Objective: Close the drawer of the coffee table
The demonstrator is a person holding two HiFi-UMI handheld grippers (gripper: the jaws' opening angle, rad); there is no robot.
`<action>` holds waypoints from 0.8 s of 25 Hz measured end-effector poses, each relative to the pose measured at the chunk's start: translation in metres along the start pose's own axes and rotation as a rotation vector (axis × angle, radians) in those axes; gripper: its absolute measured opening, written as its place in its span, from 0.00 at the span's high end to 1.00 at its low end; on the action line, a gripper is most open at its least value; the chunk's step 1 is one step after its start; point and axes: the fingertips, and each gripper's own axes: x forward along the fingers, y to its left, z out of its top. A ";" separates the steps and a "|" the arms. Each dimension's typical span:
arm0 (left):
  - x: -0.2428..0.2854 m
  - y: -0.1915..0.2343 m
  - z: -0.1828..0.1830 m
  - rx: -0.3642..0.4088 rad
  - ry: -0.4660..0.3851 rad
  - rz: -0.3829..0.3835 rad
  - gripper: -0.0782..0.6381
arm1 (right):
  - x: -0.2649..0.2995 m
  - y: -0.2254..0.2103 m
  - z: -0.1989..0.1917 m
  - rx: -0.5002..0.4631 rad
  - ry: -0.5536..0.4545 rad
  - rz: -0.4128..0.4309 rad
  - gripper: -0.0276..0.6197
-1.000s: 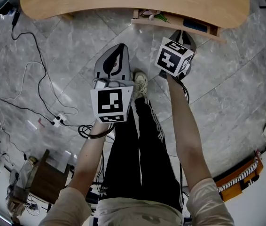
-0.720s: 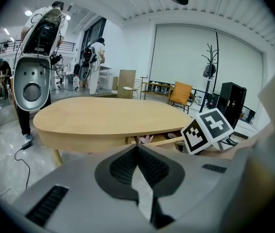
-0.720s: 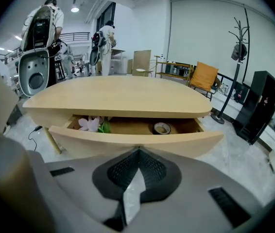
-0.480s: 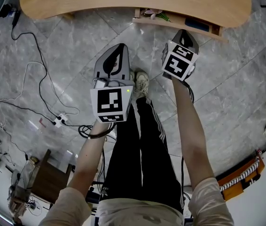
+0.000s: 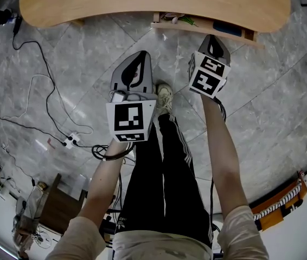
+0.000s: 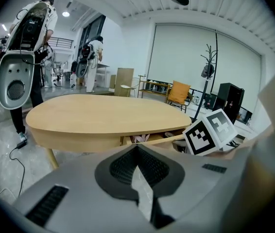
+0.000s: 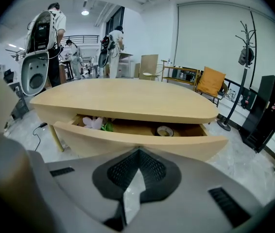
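The oval wooden coffee table lies at the top of the head view, with its drawer pulled out toward me. In the right gripper view the drawer's curved front is just beyond my right gripper, which is shut on nothing and apart from it. Inside the drawer lie a pink flower and a round roll. My left gripper hangs over the floor, short of the table and left of the drawer. It is also shut and empty. In the left gripper view the drawer shows just past the tips.
Cables and a power strip lie on the grey stone floor at the left. A wooden stool stands at the lower left. My shoe is between the grippers. Behind the table are people, an orange chair and a coat stand.
My right gripper has tipped over, so its marker cube shows a different face, while staying in front of the drawer. The left gripper has hardly moved.
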 end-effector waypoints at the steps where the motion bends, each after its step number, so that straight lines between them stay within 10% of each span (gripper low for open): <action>1: 0.002 -0.001 0.000 0.001 0.000 -0.003 0.88 | 0.003 -0.001 0.003 0.003 -0.005 0.002 0.95; 20: 0.056 0.014 -0.003 0.005 0.008 -0.017 0.88 | 0.053 -0.001 0.050 0.116 -0.258 0.127 0.95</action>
